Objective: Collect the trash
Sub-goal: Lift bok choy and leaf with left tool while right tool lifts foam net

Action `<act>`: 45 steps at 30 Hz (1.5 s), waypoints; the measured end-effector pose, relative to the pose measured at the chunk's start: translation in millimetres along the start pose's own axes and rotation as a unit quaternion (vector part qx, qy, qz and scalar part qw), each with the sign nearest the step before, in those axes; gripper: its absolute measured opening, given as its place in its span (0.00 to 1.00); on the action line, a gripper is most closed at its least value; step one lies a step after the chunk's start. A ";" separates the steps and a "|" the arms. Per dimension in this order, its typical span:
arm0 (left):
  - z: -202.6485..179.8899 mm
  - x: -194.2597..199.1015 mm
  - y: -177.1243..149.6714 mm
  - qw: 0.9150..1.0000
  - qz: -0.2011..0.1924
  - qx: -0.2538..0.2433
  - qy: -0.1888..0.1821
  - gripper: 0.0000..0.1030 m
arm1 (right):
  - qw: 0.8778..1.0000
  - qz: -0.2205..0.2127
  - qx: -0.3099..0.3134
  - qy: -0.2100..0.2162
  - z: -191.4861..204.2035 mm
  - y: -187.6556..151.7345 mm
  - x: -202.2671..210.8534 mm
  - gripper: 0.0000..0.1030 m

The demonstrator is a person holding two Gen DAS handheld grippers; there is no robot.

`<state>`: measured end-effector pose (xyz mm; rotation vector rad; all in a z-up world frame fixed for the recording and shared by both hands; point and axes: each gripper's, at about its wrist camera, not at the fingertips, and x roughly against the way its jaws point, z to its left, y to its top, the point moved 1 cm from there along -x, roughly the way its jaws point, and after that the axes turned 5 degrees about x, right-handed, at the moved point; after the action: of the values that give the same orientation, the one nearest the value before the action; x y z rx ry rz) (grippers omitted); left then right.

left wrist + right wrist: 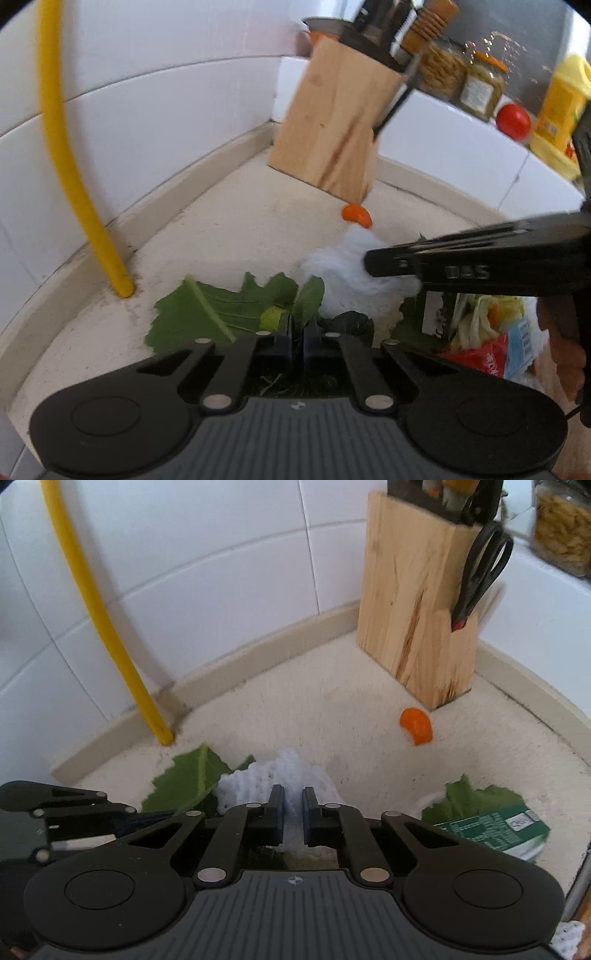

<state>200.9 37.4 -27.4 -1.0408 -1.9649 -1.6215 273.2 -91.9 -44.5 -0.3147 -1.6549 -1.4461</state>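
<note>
Trash still scattered on the worktop (pixel 229 229), so by my read the collecting is early to midway. Left wrist view: green leaf (pixel 207 314) flat near the yellow hose (pixel 74 166), orange peel (pixel 356 215) by the knife block (pixel 328 122), white foam net (pixel 343 273) mid-worktop. At right a heap of packaging (pixel 491 339) — looks like trash already gathered, though I cannot tell if it sits in a bag. Left hand-held gripper (pixel 297 336) has its jaws pressed together over the leafy scraps; a leaf edge seems pinched, but the contact is hidden. Right hand-held gripper (pixel 373 264) reaches in from the right onto the foam net.

Right wrist view: right hand-held gripper (pixel 293 812) narrow, pads clamped on the white foam net (pixel 280 775) bulging ahead of the fingers. Orange peel (pixel 416 725) untouched, well apart. Green carton (pixel 495 827) and another leaf (pixel 472 801) at right, left to collect.
</note>
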 end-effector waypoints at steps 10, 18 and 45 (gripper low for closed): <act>15.1 37.1 3.4 0.999 -0.035 0.022 0.000 0.01 | 0.999 -0.036 -0.010 0.017 13.6 -0.4 31.6 0.12; 19.7 53.1 1.5 0.998 -0.049 0.031 0.003 0.00 | 0.998 -0.057 -0.002 0.019 27.0 3.4 48.1 0.12; 25.8 -9.2 -40.4 0.996 0.003 0.053 0.068 0.53 | 0.999 -0.011 0.007 0.035 31.9 -18.1 19.0 0.13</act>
<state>180.9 57.0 -67.4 -0.8711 -1.9321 -1.5257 235.7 -75.3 -40.0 -0.2355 -1.6155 -1.4442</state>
